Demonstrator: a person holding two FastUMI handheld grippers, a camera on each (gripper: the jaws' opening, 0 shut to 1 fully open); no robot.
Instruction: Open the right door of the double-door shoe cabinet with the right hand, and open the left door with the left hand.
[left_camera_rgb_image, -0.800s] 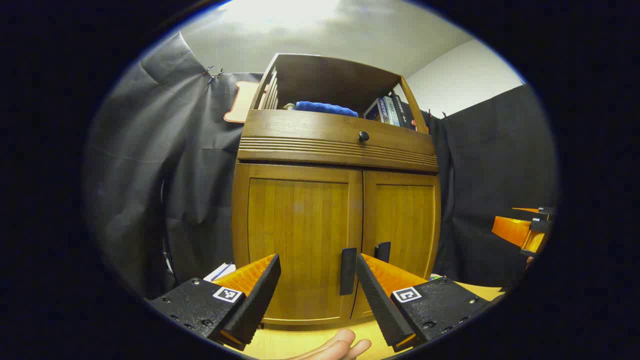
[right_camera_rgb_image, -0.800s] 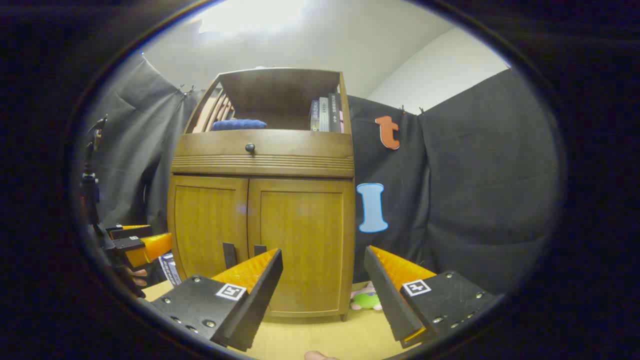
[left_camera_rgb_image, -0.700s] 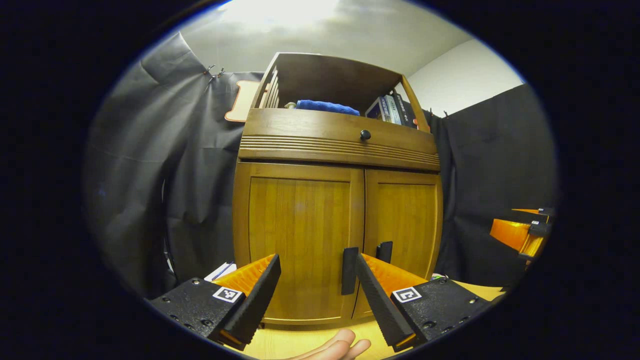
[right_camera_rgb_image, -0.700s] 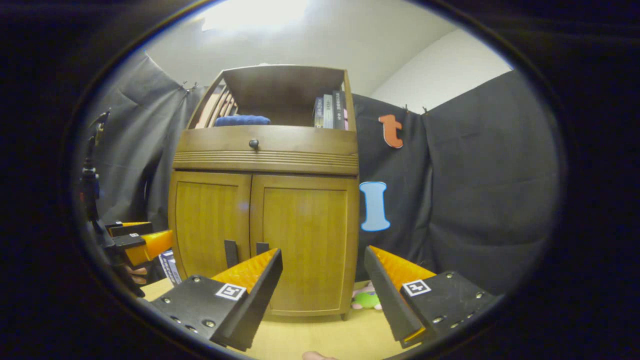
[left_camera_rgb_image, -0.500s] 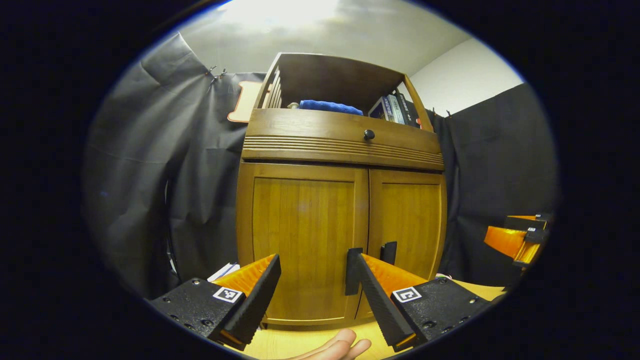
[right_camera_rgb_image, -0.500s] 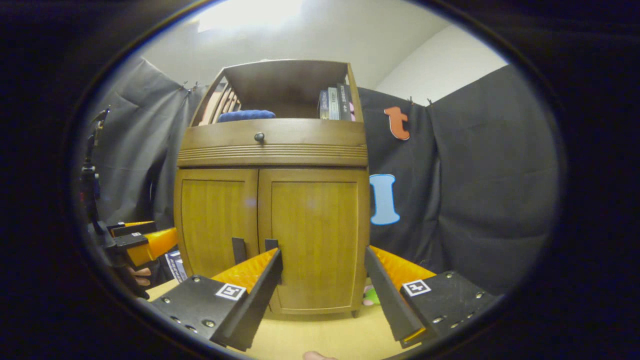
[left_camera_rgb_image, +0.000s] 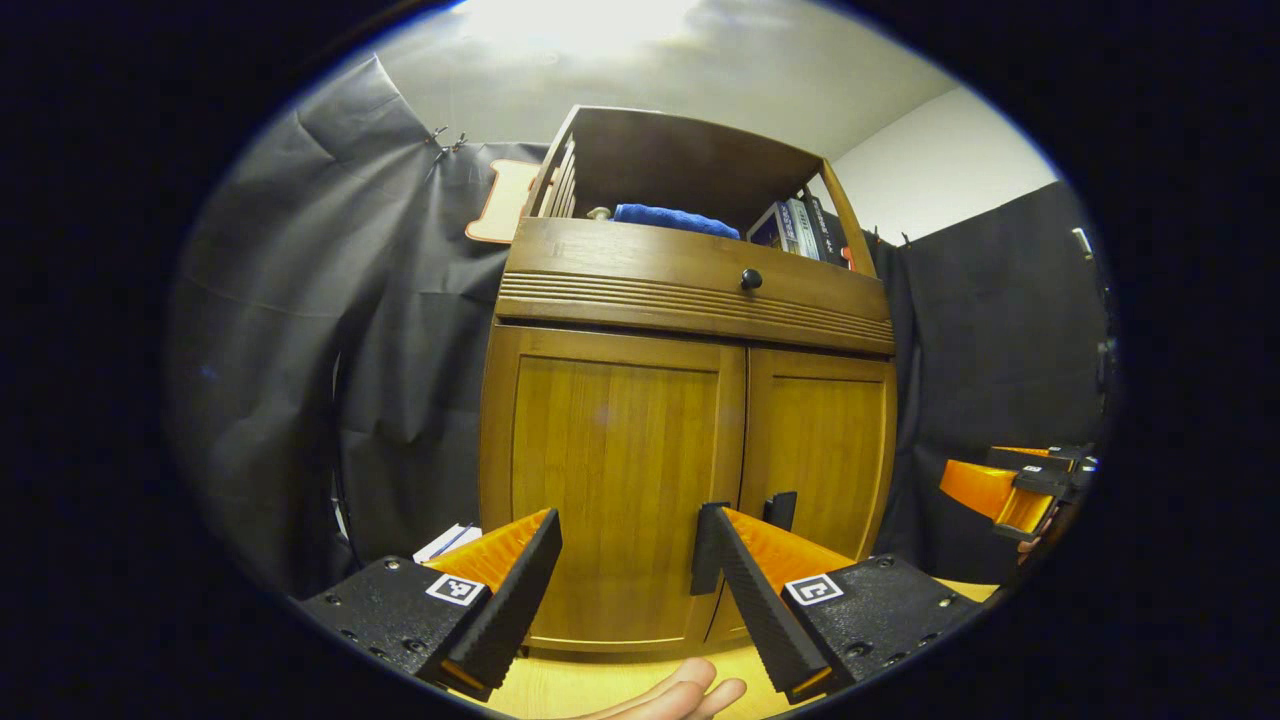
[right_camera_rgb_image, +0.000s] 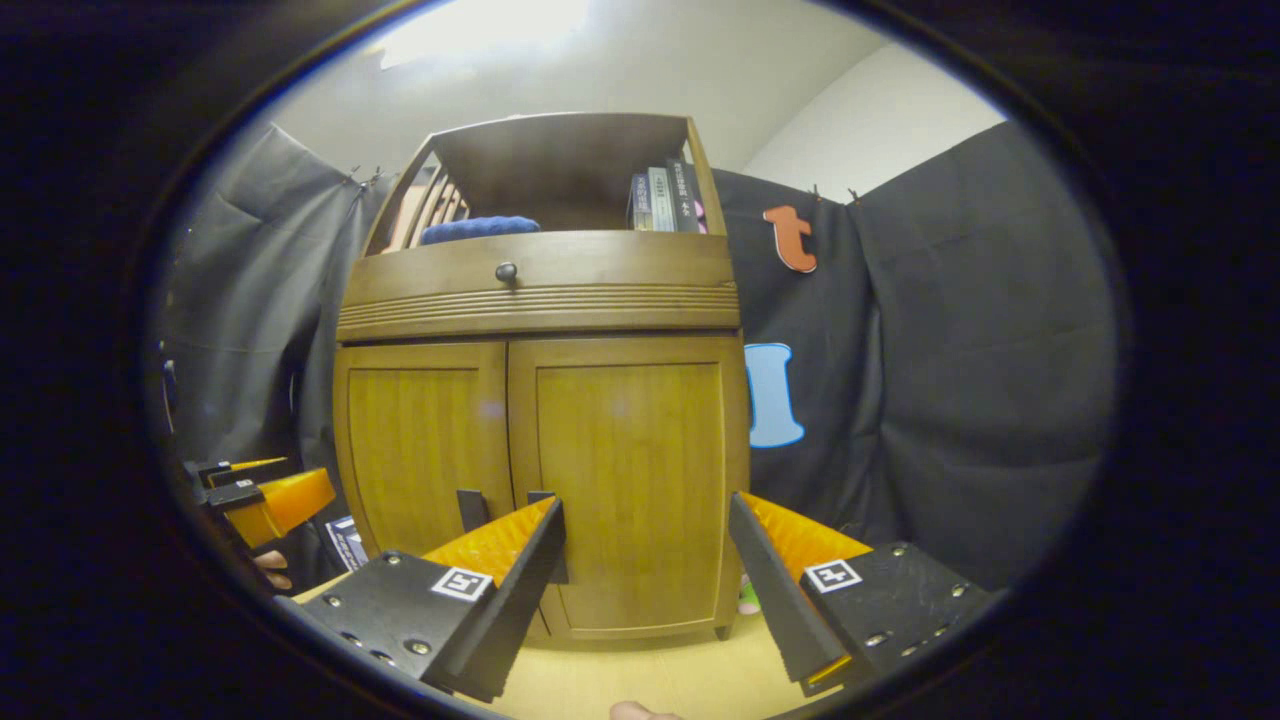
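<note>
in front of the shoe cabinet (right_camera_rgb_image: 540, 440), both doors shut, the right gripper (right_camera_rgb_image: 645, 560) and left gripper (left_camera_rgb_image: 625, 565) hang wide apart, empty. the right handle (right_camera_rgb_image: 545, 497) sits beside, not between, the right gripper's fingers; closing now would likely miss.

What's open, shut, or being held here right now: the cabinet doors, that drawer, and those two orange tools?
Left door: shut.
Right door: shut.
Drawer: shut.
Left tool: open, holding nothing, short of the left door handle.
Right tool: open, holding nothing, short of the right door handle.
</note>
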